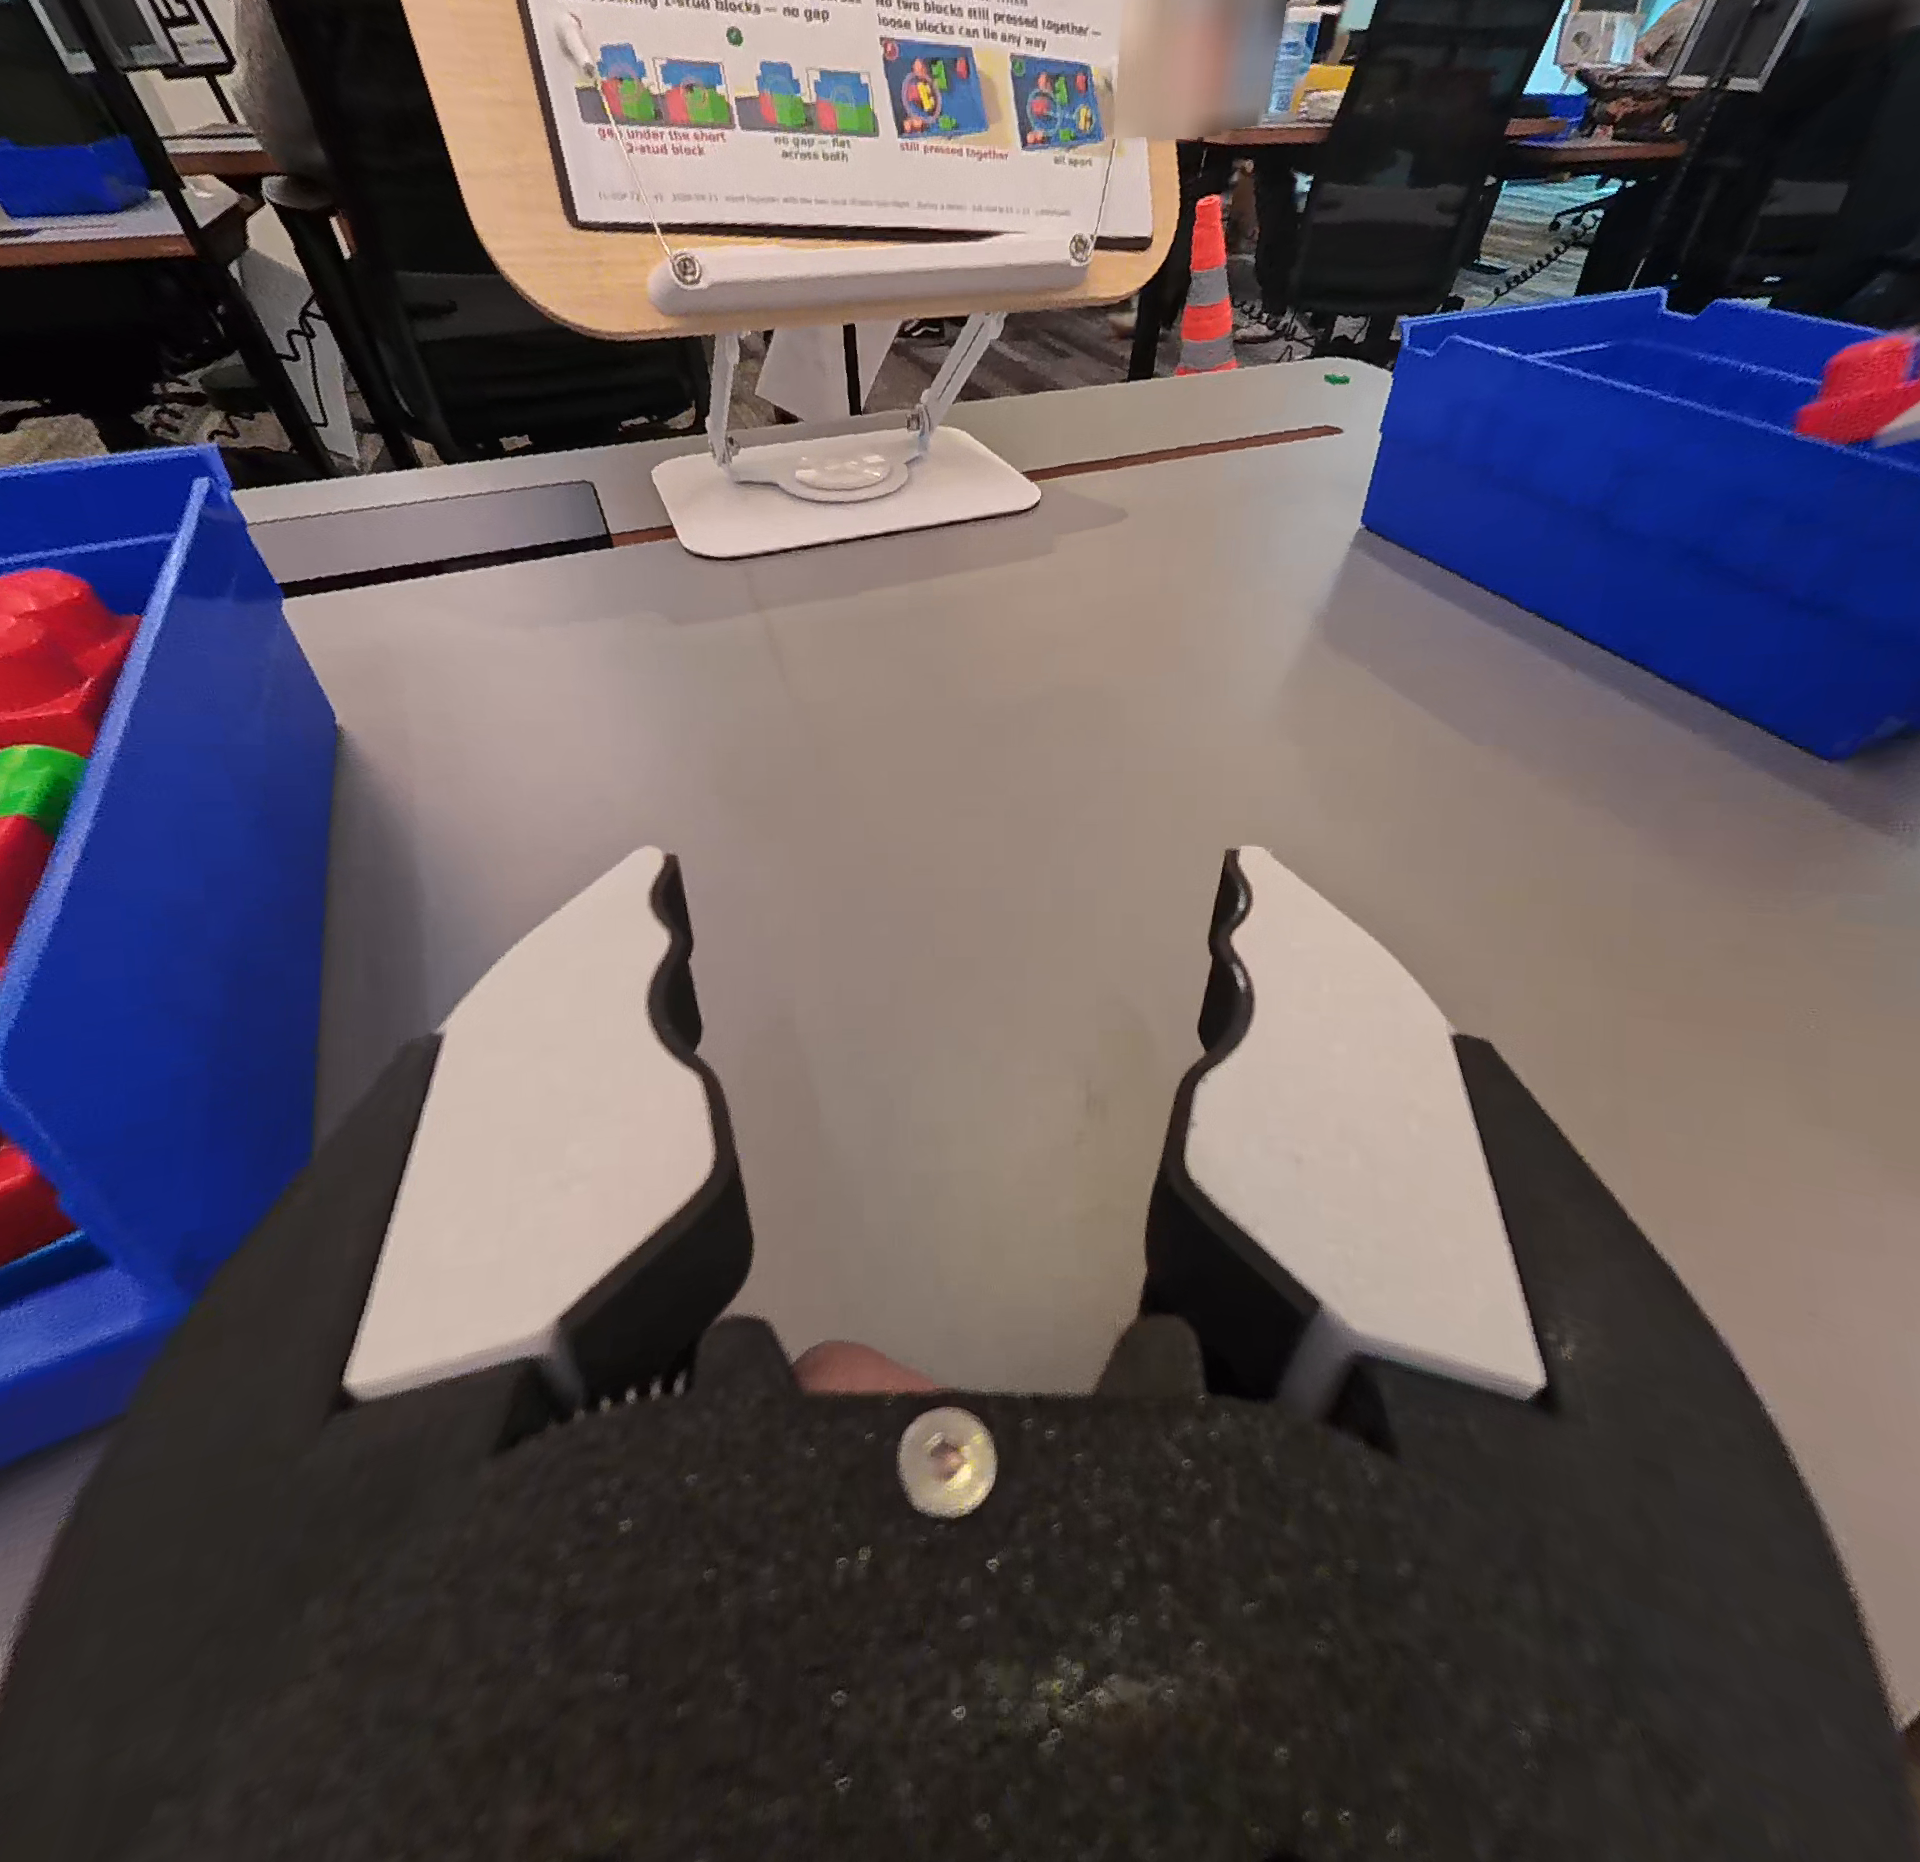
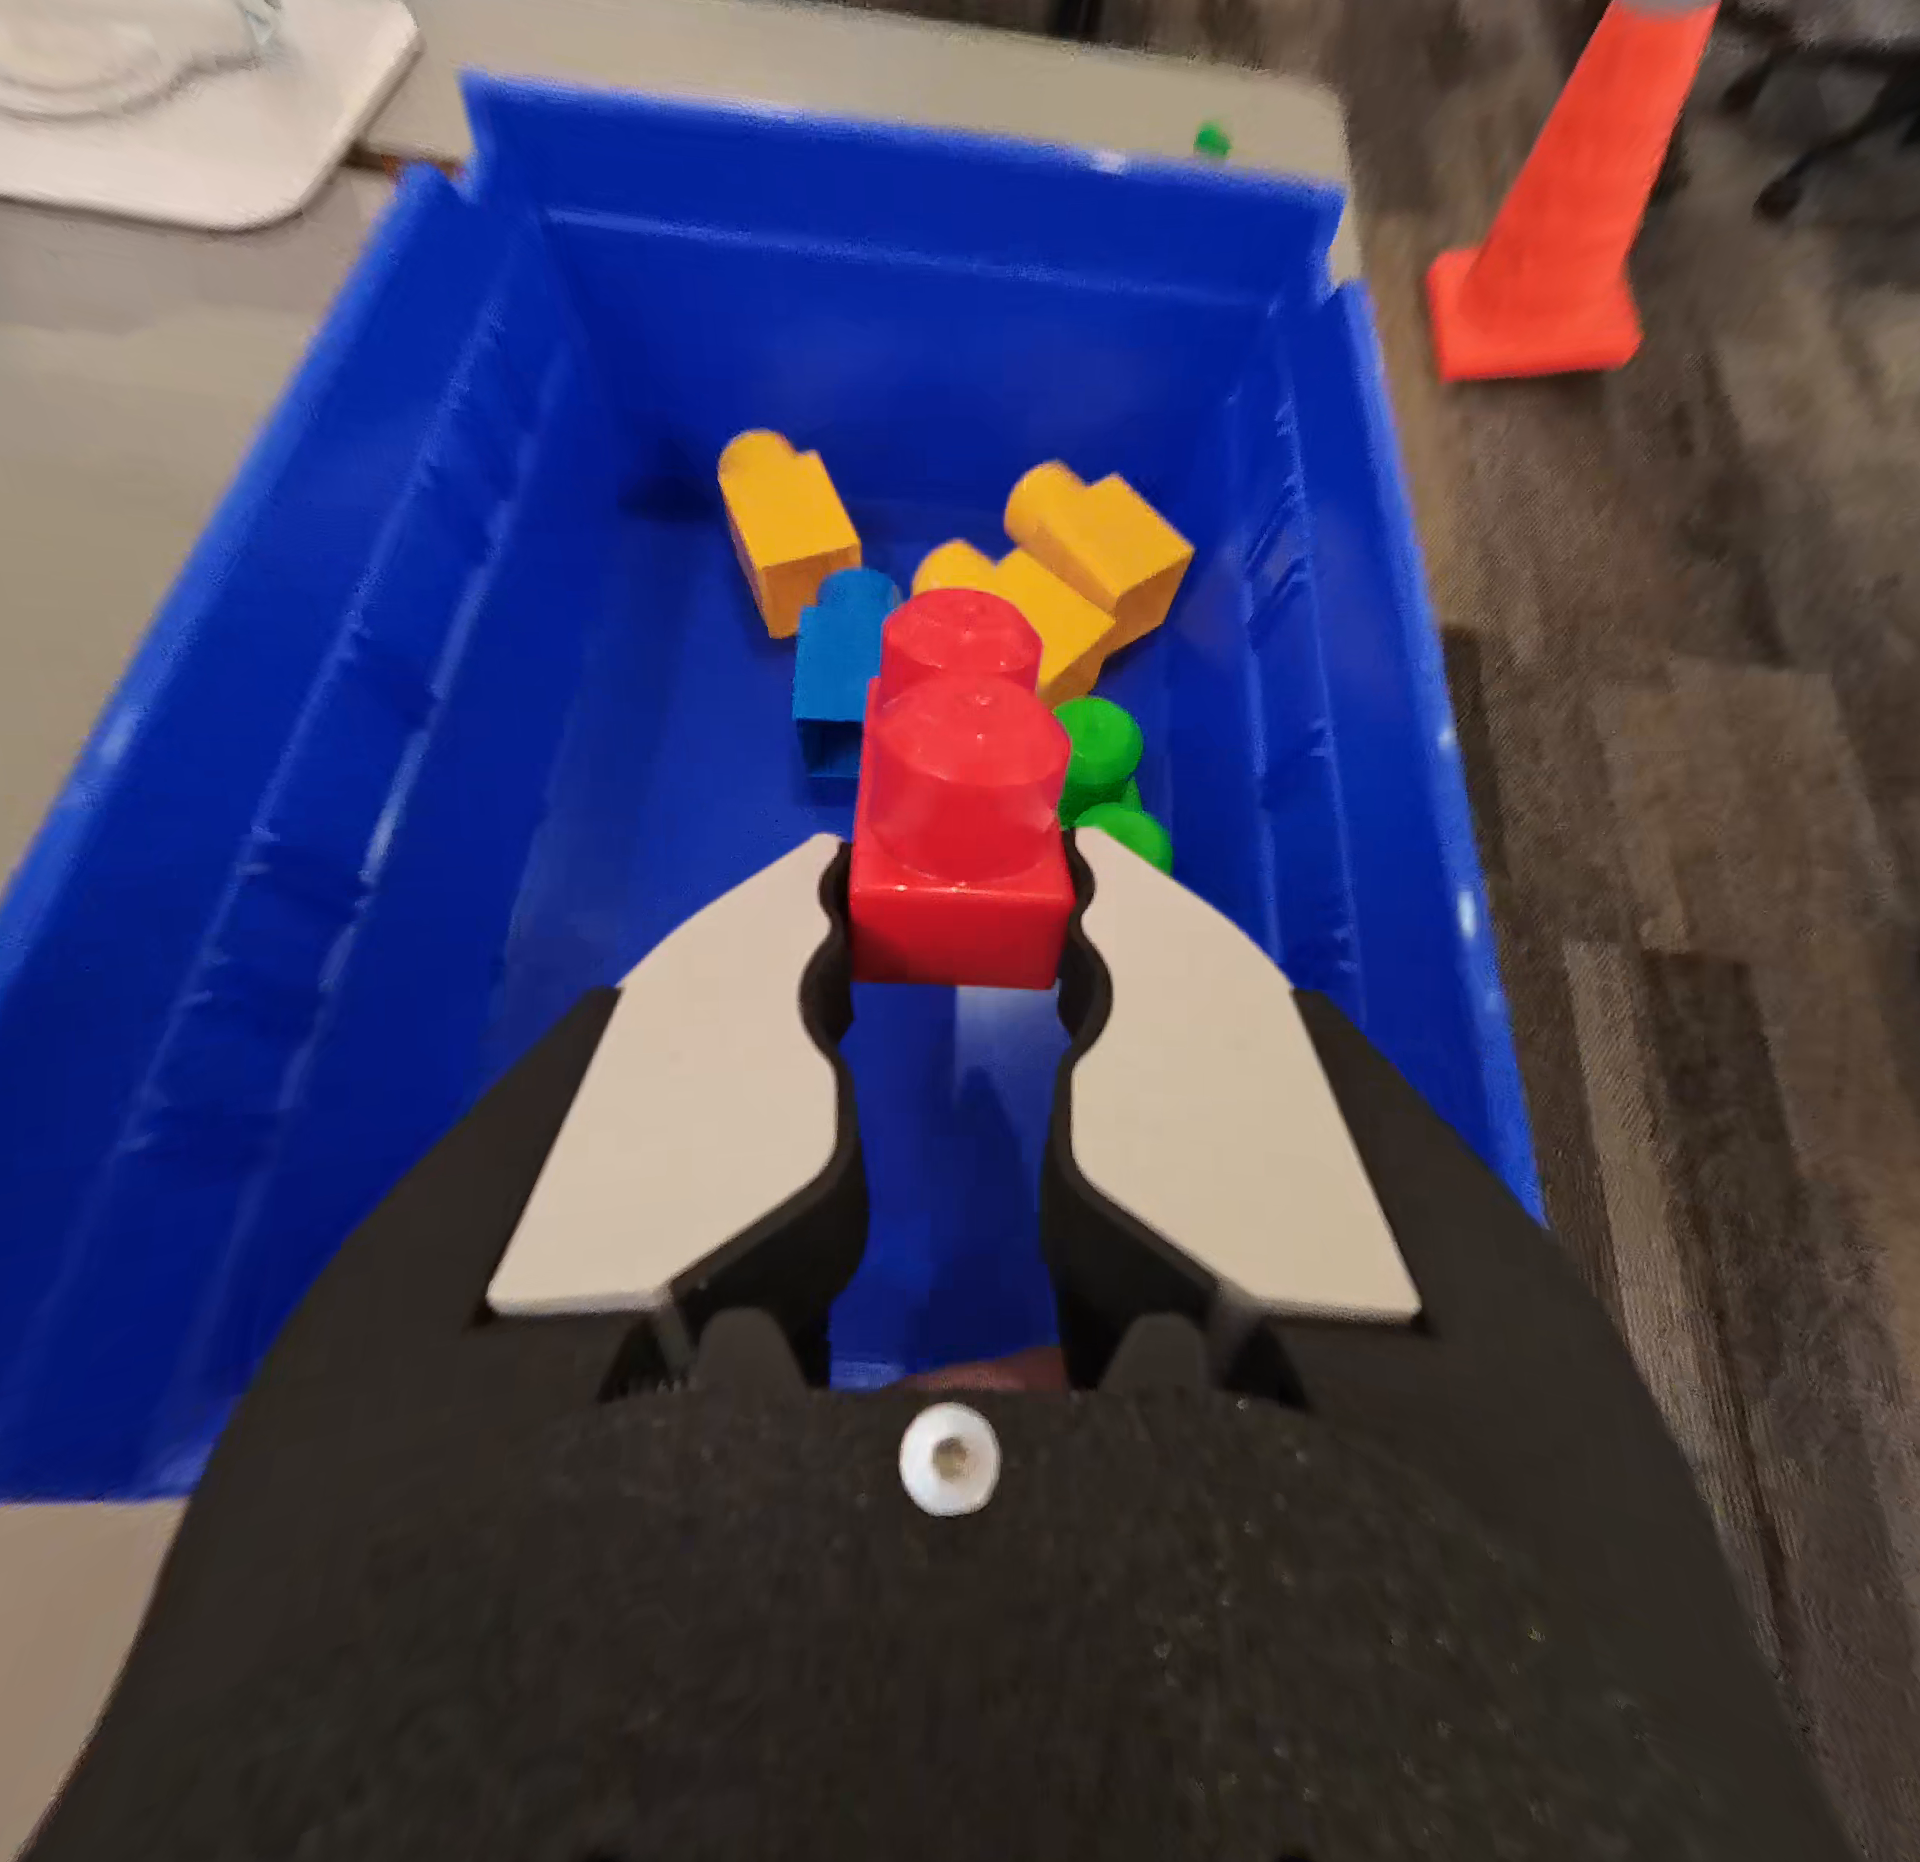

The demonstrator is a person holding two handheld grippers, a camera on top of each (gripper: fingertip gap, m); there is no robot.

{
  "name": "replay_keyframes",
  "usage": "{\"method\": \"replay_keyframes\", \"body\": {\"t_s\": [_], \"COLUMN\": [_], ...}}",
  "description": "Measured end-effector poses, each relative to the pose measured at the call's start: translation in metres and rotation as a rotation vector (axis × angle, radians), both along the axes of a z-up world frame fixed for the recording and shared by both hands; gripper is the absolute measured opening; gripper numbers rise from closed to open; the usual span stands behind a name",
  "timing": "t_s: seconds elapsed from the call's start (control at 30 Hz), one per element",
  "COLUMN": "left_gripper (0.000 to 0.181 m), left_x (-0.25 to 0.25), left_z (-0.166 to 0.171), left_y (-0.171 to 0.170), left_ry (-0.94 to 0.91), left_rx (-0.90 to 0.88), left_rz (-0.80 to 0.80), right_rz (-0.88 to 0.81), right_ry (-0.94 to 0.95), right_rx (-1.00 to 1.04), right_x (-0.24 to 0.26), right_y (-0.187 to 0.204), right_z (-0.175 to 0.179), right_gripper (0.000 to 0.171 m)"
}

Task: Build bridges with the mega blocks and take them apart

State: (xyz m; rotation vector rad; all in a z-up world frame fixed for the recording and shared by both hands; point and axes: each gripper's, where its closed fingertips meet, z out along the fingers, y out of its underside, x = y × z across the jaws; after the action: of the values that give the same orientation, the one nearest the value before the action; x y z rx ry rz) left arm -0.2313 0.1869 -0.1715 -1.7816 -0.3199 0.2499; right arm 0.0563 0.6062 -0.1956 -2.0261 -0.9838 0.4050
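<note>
Where tongs (image 2: 958, 903) pinch: red block (image 2: 961, 856).

The left blue bin (image 1: 177, 877) runs off the left wrist view's edge, so its red blocks (image 1: 52, 649) and one green block (image 1: 36, 784) show only in part. In the right wrist view the red two-stud block (image 2: 961, 846) covers most of a green block (image 2: 1101, 763) and part of a blue block (image 2: 836, 669). The orange cone (image 2: 1558, 212) is blurred, its top cut off.
</note>
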Motion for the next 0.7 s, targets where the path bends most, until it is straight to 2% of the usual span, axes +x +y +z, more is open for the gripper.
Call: {"method": "replay_keyframes", "body": {"t_s": [0.07,0.23,0.7], "left_gripper": [0.095,0.094,0.093], "left_x": [0.001,0.001,0.008], "left_z": [0.002,0.006,0.003], "left_y": [0.0,-0.002,-0.004], "left_ry": [0.003,0.016,-0.007], "left_rx": [0.004,0.015,0.031], "left_rz": [-0.01,-0.026,-0.06], "right_rz": [0.018,0.009,-0.022], "right_ry": [-0.08,-0.224,-0.379], "right_rx": [-0.064,-0.116,-0.251], "right_x": [-0.007,-0.015,-0.005], "right_y": [0.002,0.011,0.017], "right_z": [-0.017,-0.034,-0.066], "right_gripper": [0.038,0.037,0.038]}}
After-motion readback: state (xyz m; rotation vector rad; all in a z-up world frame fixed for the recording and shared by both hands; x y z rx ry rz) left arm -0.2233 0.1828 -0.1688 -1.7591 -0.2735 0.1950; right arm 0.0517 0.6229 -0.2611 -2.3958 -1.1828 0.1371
